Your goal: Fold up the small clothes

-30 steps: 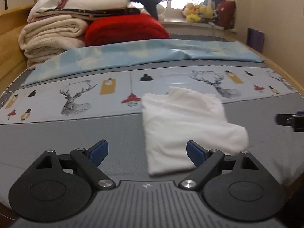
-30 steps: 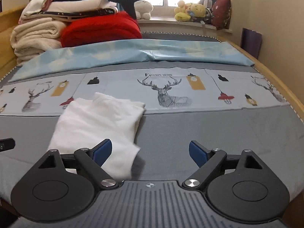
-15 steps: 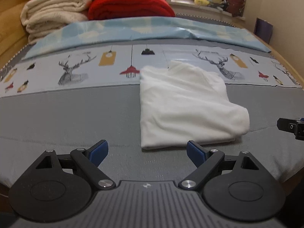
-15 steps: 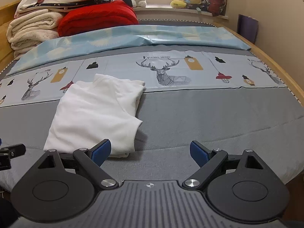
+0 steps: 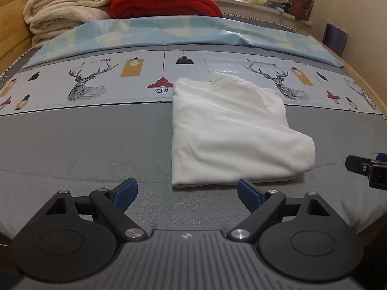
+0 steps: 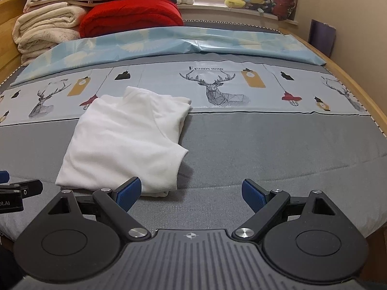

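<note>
A white garment (image 5: 232, 130) is seen lying on the grey band of the bed (image 5: 84, 145), its far edge reaching onto the deer-print strip (image 6: 212, 87); it is already doubled over lengthwise, with a collar-like bump at the far end. The left gripper (image 5: 187, 191) is held just short of the near hem, jaws spread, nothing pinched. The right gripper (image 6: 192, 191) is held at the garment's near right corner, jaws likewise spread and empty, its left pad (image 6: 128, 192) just at the hem. The step is judged to be between folds: a crosswise fold is probably wanted next, which calls for both near corners to be pinched and carried toward the collar. The layers underneath cannot be counted, and the sleeves are tucked out of sight. The piled blankets (image 5: 72, 7) are cut off at the top edge.
</note>
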Available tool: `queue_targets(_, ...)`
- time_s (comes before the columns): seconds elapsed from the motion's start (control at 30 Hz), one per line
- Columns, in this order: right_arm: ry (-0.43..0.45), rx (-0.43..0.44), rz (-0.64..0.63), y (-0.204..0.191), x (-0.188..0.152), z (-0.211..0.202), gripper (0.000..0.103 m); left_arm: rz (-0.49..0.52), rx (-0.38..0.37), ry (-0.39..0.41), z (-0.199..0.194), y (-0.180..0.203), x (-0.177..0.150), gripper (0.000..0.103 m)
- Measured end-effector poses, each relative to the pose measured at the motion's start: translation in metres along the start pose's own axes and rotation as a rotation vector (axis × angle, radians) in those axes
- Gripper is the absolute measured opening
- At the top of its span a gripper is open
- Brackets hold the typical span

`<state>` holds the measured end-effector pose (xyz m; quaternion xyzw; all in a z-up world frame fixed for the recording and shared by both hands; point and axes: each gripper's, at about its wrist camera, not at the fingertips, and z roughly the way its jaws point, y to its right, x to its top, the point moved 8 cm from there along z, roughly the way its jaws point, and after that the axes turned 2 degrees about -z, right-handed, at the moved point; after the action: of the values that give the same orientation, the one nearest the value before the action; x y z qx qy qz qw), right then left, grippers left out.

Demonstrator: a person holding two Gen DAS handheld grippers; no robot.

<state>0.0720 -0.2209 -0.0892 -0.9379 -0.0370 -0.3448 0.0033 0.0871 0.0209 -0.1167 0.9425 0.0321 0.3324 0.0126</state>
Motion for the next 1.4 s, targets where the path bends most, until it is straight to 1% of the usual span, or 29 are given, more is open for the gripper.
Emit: queue_targets(1.4, -0.010, -0.013, -0.019, -0.0061, -0.0014, 0.0033, 0.091, -0.007, -0.030, 0.004, -0.0018, 0.0028, 0.0015, 0.093)
